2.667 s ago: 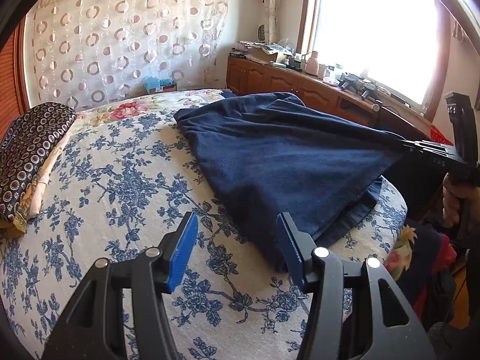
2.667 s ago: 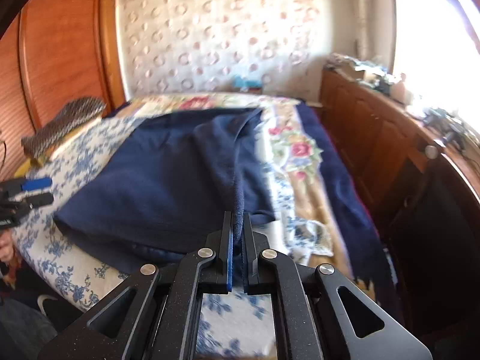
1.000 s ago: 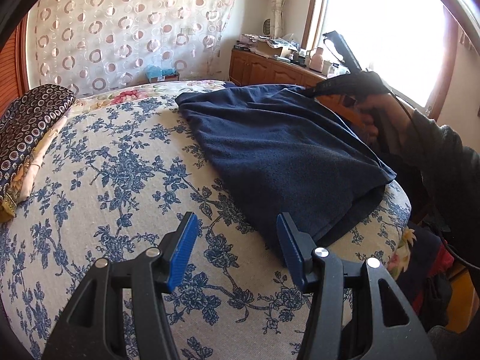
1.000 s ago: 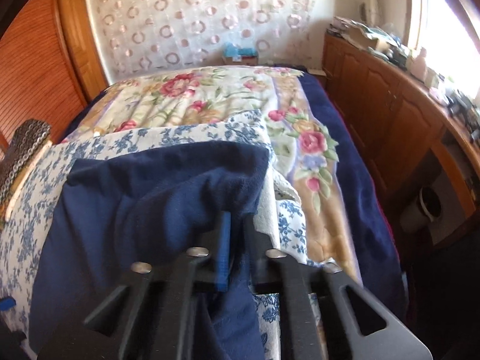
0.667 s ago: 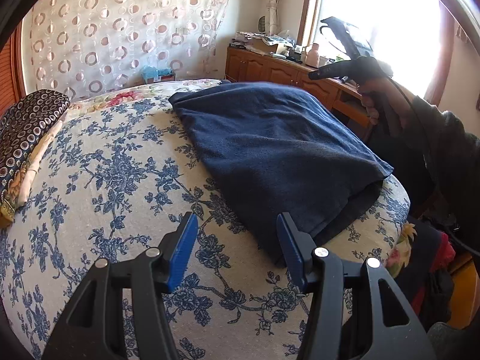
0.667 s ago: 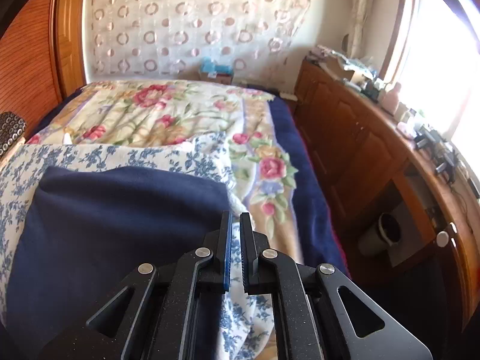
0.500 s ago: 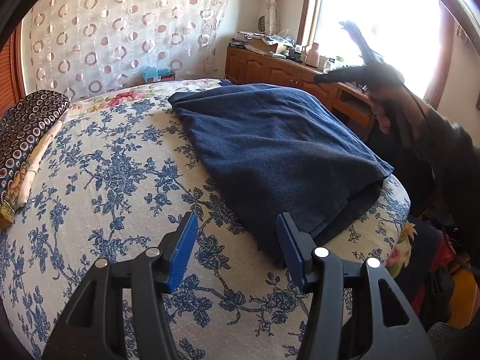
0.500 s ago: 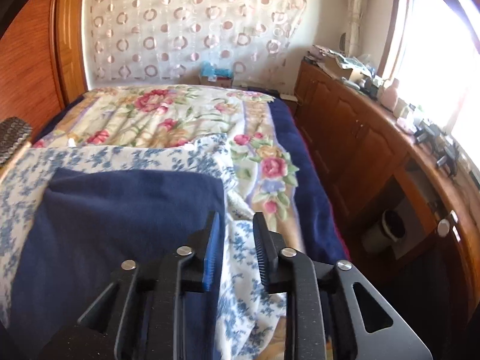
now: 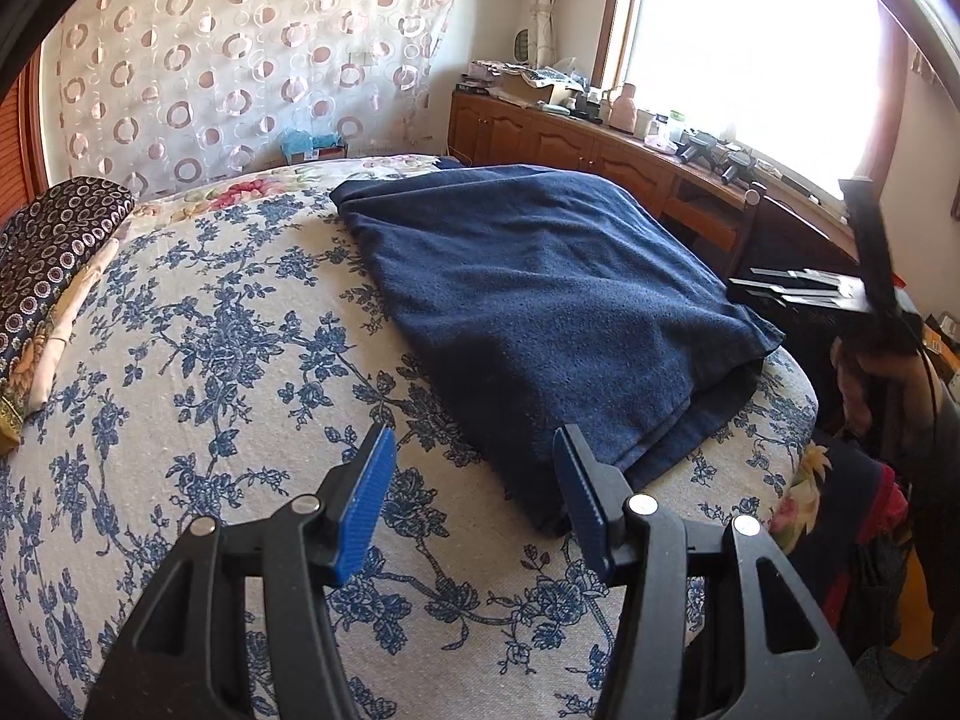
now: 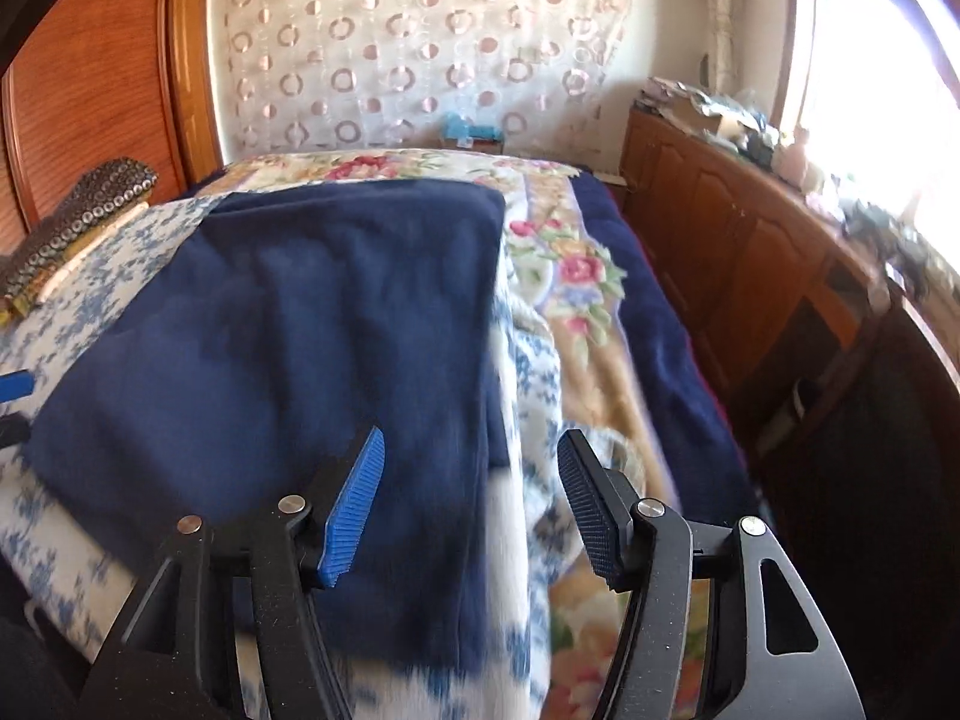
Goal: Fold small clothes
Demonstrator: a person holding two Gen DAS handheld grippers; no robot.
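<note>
A navy garment is lying folded on the bed, one edge doubled over. The right claw, its jaws just opening and empty, is hanging above the fold; the left claw is waiting released by the near corner, probably for the next fold.

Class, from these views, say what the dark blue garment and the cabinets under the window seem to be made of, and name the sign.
Dark blue garment: probably a soft knit or fleece; matte, finely nubbed, limp folds. Cabinets: apparently varnished wood; orange-brown, slightly glossy raised panels.
</note>
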